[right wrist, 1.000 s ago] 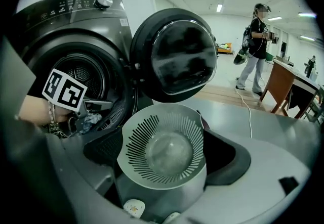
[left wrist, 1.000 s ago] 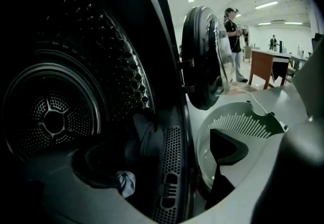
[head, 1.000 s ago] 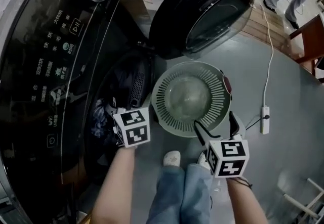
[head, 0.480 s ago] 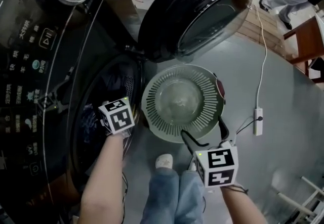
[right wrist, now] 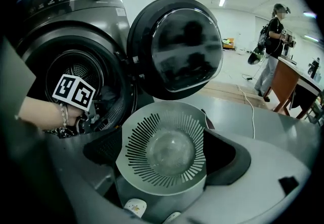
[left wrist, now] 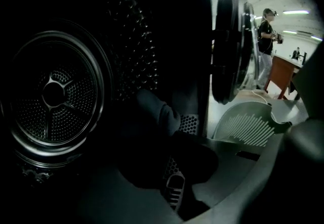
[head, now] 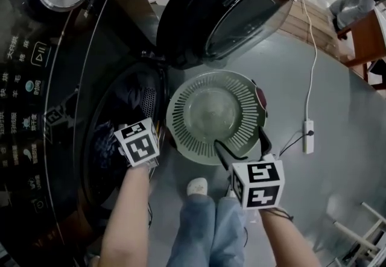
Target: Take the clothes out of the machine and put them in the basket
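The left gripper (left wrist: pixel 173 185) is inside the drum (left wrist: pixel 53 94) of the washing machine (head: pixel 36 79). Its jaws have just been closing and are now nearly together, pinched on a dark garment (left wrist: pixel 152 127) that lies heaped at the front of the drum, over and around the jaw tips. The right gripper (head: pixel 240 140) hangs above the basket (head: pixel 178 121) with its jaws spread wide and nothing held. The basket stands on the floor below the open door (head: pixel 235 6), with no clothing in it. The head view shows only the left gripper's marker cube (head: pixel 137 142) at the drum mouth, and only the left gripper view shows the grip. The right gripper view also shows a person (right wrist: pixel 271 51) standing well behind.
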`<state>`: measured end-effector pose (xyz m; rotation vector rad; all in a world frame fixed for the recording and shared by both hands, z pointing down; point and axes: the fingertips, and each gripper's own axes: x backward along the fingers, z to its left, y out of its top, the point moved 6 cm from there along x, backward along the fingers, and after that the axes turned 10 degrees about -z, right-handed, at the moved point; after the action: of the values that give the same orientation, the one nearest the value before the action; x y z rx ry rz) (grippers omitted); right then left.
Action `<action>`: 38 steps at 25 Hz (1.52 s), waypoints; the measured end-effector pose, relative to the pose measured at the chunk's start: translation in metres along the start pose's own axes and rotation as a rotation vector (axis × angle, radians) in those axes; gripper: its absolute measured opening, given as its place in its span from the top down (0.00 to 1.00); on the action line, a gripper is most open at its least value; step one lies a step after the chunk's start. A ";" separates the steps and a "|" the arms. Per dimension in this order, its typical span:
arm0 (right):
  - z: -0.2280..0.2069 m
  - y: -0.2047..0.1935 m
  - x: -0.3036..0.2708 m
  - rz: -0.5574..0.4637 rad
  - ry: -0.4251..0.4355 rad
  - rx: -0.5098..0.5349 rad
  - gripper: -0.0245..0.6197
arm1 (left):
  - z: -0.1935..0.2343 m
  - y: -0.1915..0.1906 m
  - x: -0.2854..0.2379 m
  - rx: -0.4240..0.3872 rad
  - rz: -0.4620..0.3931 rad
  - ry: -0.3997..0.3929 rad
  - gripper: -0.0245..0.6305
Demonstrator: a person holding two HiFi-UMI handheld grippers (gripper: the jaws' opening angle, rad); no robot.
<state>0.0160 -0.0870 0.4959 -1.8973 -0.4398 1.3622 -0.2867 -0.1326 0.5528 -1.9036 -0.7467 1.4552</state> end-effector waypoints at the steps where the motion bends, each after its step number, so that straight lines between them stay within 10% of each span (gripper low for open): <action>1: 0.000 0.001 0.001 -0.003 -0.002 -0.009 0.19 | -0.006 0.003 0.006 -0.014 -0.010 -0.024 0.89; 8: -0.016 -0.008 0.007 0.000 -0.047 -0.042 0.19 | -0.076 0.008 0.040 -0.110 -0.019 -0.362 0.89; 33: -0.086 -0.048 0.047 0.030 -0.226 -0.180 0.19 | -0.252 0.044 0.118 -0.110 -0.043 -0.858 0.90; 38: -0.091 -0.053 0.048 0.039 -0.235 -0.192 0.19 | -0.251 0.036 0.114 -0.135 -0.042 -0.794 0.89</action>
<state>0.1248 -0.0542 0.5169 -1.9126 -0.6737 1.6267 -0.0144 -0.1050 0.5048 -1.3431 -1.2450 2.1969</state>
